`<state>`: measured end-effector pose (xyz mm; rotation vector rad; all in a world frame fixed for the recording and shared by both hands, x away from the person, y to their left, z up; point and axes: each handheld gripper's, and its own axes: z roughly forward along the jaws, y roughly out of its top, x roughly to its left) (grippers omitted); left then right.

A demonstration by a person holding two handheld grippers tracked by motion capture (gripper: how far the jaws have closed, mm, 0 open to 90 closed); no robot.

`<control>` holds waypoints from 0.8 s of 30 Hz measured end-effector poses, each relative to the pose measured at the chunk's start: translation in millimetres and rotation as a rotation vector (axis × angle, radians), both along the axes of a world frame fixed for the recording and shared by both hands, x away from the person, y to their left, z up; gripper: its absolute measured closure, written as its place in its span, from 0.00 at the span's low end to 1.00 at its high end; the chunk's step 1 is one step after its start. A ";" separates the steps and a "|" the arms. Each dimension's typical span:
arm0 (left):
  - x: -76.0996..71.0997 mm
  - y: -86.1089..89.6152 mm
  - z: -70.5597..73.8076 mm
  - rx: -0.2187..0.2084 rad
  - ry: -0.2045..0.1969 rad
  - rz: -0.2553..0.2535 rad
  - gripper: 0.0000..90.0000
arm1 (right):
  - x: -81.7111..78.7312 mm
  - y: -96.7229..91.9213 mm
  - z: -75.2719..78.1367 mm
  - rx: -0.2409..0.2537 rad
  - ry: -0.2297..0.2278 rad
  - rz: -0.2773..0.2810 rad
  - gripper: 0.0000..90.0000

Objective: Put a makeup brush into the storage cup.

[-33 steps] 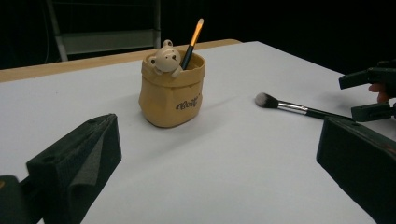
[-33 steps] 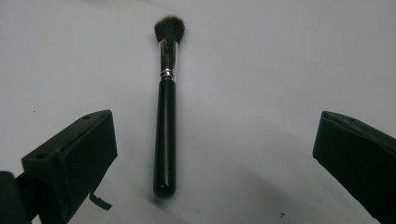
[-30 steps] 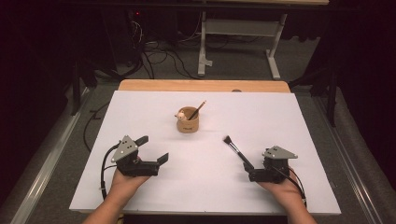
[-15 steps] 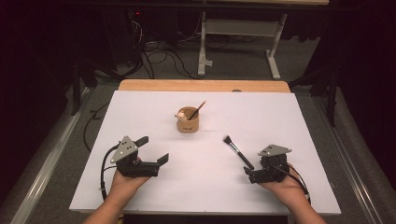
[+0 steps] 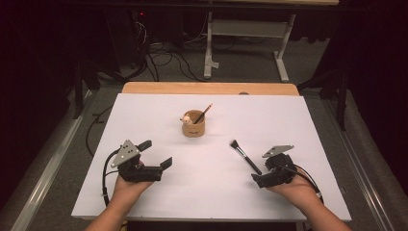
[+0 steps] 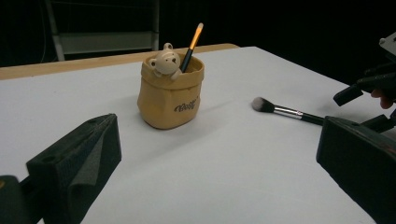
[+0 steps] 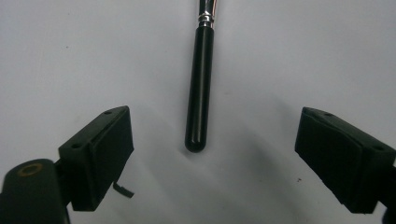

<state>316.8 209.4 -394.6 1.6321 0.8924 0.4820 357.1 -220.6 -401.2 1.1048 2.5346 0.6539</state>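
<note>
right gripper [image 5: 256, 179] open, cup [image 5: 194, 129] holding pencil [image 5: 203, 113]

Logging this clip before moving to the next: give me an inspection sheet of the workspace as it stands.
Surface: white table, wooden strip along the far edge.
Job's things: brush lying flat, bristles toward the cup; the cup, with a bear figure on its rim, stands upright and holds a pencil.
Clutter: nothing seen.
Grippers: left hand-held gripper open, resting, empty. Right hand-held gripper open, jaws just been closing, astride the brush handle's end, pads not touching it.
Cables: one trails from each gripper; more on the floor behind.
Surroundings: dark room, white frame stand beyond the table.
</note>
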 end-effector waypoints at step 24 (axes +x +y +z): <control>-0.1 2.0 0.5 -0.002 -0.005 -0.004 0.01 | 27.5 17.1 10.5 -0.121 0.198 0.051 0.42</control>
